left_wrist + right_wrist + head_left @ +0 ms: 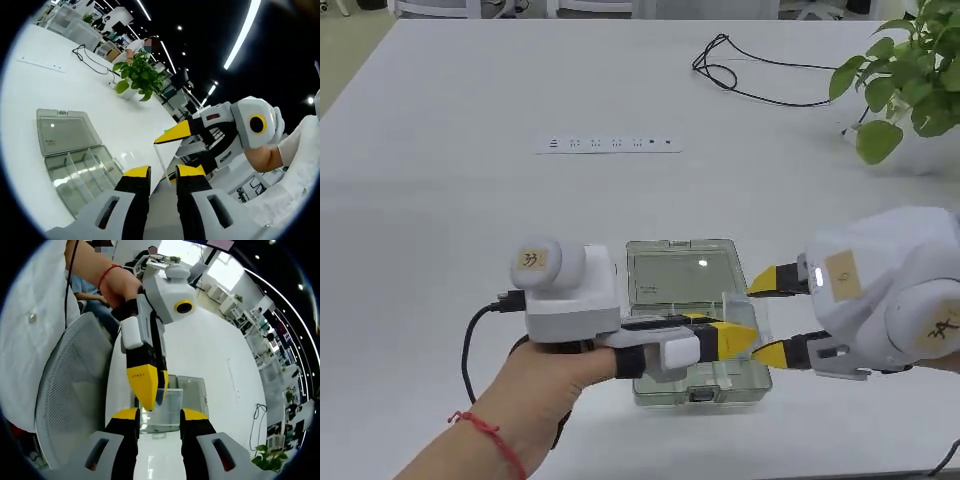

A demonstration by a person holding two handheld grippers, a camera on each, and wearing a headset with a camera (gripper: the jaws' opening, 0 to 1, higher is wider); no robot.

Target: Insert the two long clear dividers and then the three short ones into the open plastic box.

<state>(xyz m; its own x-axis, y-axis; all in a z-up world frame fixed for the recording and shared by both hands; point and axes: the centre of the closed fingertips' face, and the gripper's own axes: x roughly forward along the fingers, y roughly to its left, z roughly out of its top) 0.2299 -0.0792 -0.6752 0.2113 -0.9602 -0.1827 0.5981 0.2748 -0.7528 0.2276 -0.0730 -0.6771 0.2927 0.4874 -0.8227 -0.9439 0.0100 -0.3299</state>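
Your left gripper [738, 337]: yellow-tipped jaws pinched on a flat, clear divider [170, 402], held over the open, translucent rectangular plastic box [655, 392] on the matte white table [440, 230]. Your right gripper [756, 320]: jaws wide, empty.

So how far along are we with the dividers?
Some dividers already stand in the box, count unclear. The left gripper holds a clear divider over it, right gripper open beside. That piece and any remaining short ones still need seating.
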